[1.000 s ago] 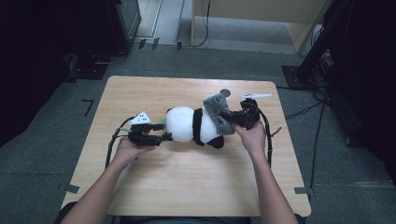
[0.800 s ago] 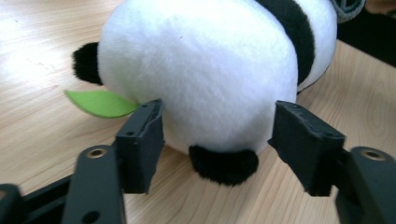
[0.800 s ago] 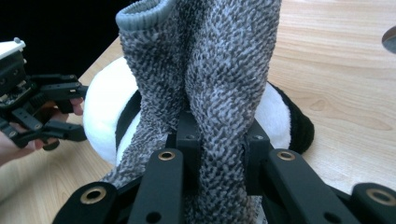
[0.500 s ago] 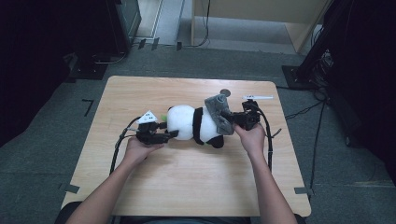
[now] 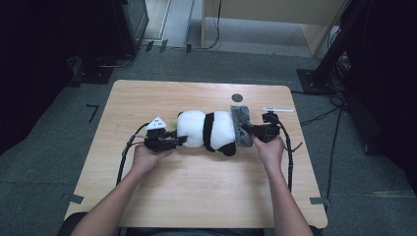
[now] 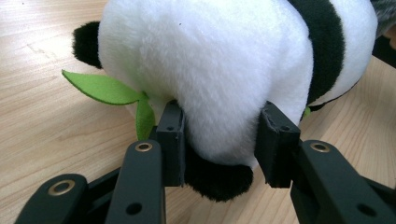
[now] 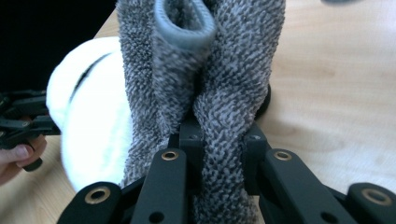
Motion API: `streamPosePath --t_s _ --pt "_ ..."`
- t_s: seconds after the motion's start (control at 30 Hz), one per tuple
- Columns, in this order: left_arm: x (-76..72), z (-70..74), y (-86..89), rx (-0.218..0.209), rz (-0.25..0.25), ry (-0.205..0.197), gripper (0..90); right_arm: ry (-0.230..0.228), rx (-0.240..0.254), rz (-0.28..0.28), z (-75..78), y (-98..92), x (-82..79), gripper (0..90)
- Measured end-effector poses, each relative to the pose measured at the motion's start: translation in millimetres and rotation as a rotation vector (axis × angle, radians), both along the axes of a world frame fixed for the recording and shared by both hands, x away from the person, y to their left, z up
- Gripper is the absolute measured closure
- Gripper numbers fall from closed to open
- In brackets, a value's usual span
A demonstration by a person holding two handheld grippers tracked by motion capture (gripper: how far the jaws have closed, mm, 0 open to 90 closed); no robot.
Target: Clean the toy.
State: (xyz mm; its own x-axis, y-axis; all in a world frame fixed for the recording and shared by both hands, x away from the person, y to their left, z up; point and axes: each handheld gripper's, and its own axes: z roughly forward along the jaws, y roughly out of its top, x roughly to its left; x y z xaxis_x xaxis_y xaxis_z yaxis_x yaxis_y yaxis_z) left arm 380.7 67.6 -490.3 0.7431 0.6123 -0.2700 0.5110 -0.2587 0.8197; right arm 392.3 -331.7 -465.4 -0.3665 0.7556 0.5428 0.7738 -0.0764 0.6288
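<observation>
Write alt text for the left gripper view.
The left gripper squeezes the white end of a plush panda between its two black jaws, on a light wooden table. Two green felt leaves stick out from the toy at the left.

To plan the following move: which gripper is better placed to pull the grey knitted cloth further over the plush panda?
Right. The right gripper already pinches the grey knitted cloth; the left gripper clamps the black-and-white plush panda.

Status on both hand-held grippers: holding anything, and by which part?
Left hand-held gripper has just been closing and pinches the plush panda at its white head end. Right hand-held gripper clamps a fold of the grey cloth at the panda's other end.
</observation>
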Motion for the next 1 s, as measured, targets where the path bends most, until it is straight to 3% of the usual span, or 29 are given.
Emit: streamPosePath --t_s 0.03,0.07,0.13,0.2,0.33,0.47,0.67,0.77,1.0 --pt "-0.2 -0.1 0.3 0.001 0.002 0.002 58.2 0.01 -0.026 -0.007 -3.0 -0.7 0.2 77.8" --pt "-0.3 -0.2 0.4 0.001 0.003 0.002 58.2 0.037 -0.084 -0.013 -6.8 0.1 0.8 77.9" --pt "-0.5 -0.1 0.1 0.005 0.002 -0.002 58.2 0.131 -0.218 0.018 -20.7 8.7 4.3 77.9" --pt "-0.6 0.4 0.3 0.007 0.004 0.002 58.1 0.179 -0.239 0.05 -33.5 19.7 6.9 77.7" --pt "-0.7 -0.3 1.6 0.006 0.003 0.005 58.0 0.164 -0.24 0.044 -32.1 22.4 9.2 77.5" --pt "-1.0 -0.1 1.4 0.006 0.003 0.004 57.7 0.17 -0.187 0.003 -27.1 6.4 8.7 77.3" --pt "-1.0 0.4 1.5 0.009 0.002 0.004 57.3 0.088 -0.112 -0.071 -6.3 -19.4 4.6 77.1" --pt "-1.4 0.8 1.2 0.015 0.003 0.002 57.3 0.052 -0.102 -0.088 7.2 -26.9 1.2 77.0" --pt "-1.9 1.3 1.0 0.022 0.0 -0.002 57.0 -0.062 -0.084 -0.066 44.1 -18.7 -6.9 76.5"
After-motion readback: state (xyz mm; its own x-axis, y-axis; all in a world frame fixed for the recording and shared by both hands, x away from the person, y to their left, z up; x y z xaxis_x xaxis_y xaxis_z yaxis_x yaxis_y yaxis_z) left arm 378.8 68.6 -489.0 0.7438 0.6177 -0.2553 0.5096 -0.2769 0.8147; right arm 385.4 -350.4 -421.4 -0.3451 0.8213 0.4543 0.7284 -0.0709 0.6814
